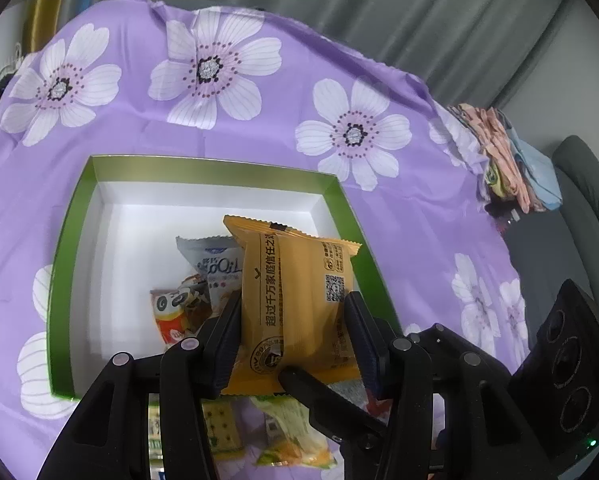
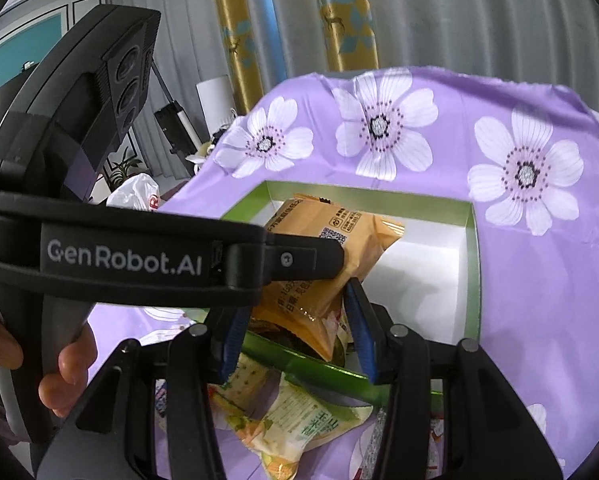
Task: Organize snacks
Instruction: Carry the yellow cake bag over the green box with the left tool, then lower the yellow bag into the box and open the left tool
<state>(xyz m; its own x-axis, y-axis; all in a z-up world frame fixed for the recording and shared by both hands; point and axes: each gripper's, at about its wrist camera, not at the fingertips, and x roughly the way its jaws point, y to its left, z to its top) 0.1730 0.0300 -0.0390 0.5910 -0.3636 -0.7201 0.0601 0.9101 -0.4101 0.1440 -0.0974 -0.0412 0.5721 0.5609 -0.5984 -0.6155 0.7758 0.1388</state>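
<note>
Over the green-walled box (image 1: pixel 65 240), the left gripper (image 1: pixel 293 320) clamps the glossy orange snack packet (image 1: pixel 299 292), while the right gripper (image 2: pixel 299 328) straddles its lower corner; whether it pinches, I cannot tell. Recommended: lower clear of the rim, release onto the crinkly packets (image 1: pixel 187 300) inside.

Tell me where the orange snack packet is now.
The orange snack packet is clamped in the left tongs, held above the green-rimmed box, over its right part in the left wrist view.

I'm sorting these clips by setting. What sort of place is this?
Probably a home living room: a table under a purple floral cloth, curtains behind it, and a grey sofa beside it.
</note>
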